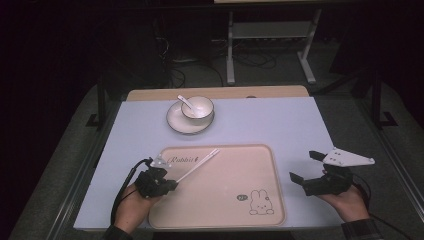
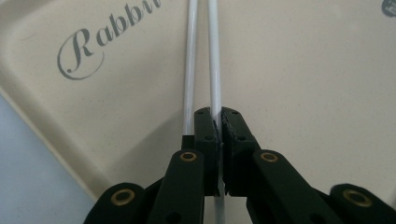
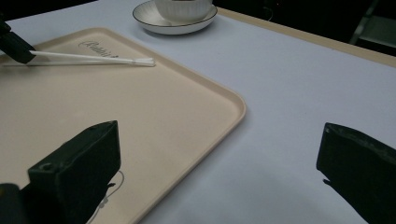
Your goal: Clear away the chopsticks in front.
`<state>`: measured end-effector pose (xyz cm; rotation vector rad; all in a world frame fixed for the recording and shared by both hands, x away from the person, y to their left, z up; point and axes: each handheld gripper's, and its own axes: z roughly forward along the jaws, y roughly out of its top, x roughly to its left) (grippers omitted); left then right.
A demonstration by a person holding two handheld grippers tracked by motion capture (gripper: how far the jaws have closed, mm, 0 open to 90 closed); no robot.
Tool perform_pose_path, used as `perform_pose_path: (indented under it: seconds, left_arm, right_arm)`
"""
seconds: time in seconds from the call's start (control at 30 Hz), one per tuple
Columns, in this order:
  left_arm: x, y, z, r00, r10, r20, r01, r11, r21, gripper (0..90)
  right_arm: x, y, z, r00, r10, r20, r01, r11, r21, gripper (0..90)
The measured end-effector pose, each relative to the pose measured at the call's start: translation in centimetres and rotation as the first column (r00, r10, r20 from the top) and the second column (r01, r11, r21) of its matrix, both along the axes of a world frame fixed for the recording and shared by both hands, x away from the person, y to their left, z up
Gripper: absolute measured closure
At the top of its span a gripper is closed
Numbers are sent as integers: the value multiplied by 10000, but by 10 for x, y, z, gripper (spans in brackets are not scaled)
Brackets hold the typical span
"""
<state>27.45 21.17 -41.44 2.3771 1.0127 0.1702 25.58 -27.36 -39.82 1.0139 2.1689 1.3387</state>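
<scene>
My left gripper point(image 2: 219, 122) sits at the tray's left edge, near its front corner, jaws pressed together on the white chopsticks point(image 2: 214, 56). One stick is clamped between the pads; the other runs just beside the left jaw, touching it (whether it is gripped too, I cannot tell). From the jaws the pair reaches across the beige tray point(image 1: 260, 165) toward its far edge, tips ending by the printed word "Rabbit" point(image 2: 93, 37). My right gripper point(image 1: 306, 166) hovers off the tray's right edge, over the pale blue tabletop point(image 1: 280, 120), jaws spread wide with nothing between them. Near the table's far edge stands a white bowl point(image 1: 199, 106) on a saucer point(image 1: 176, 121), a spoon point(image 1: 186, 101) in it.
</scene>
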Motion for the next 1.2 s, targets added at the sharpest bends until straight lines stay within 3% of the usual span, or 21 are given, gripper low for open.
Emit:
perform_pose_path:
  seconds: [0.2,0.27,0.43,0.5,0.63,0.8,0.97,1.13,1.2]
  left_arm:
    - [0,0,-4,9998,-16,-182,20,9998,220,849]
    - [0,0,-5,9999,-8,-159,12,9997,252,807]
    - [3,-1,5,9997,-68,221,72,9998,-190,795]
    - [9,-5,10,9989,-325,345,338,9987,-371,806]
    - [23,-20,16,9934,-922,676,957,9941,-511,896]
    - [44,-47,20,9827,-1620,893,1679,9837,-639,898]
    - [70,-77,17,9742,-2142,715,2201,9716,-869,898]
    - [93,-107,5,9685,-2437,511,2464,9676,-547,898]
    - [100,-115,-4,9697,-2402,437,2419,9695,-387,898]
  right_arm:
    - [0,0,0,10000,3,0,-3,10000,-15,0]
    - [0,0,0,10000,1,0,-1,10000,-7,0]
    - [0,-1,0,10000,-10,2,10,10000,-1,0]
    - [0,-1,0,10000,-9,14,9,10000,11,0]
    - [1,1,0,10000,12,-24,-12,10000,-35,0]
    - [1,1,0,10000,11,-11,-11,10000,-34,0]
    - [1,-1,-1,10000,-5,-1,5,10000,1,0]
    - [1,-1,-1,10000,-2,-12,2,10000,33,0]
    - [1,-2,-1,10000,-1,-14,1,10000,36,0]
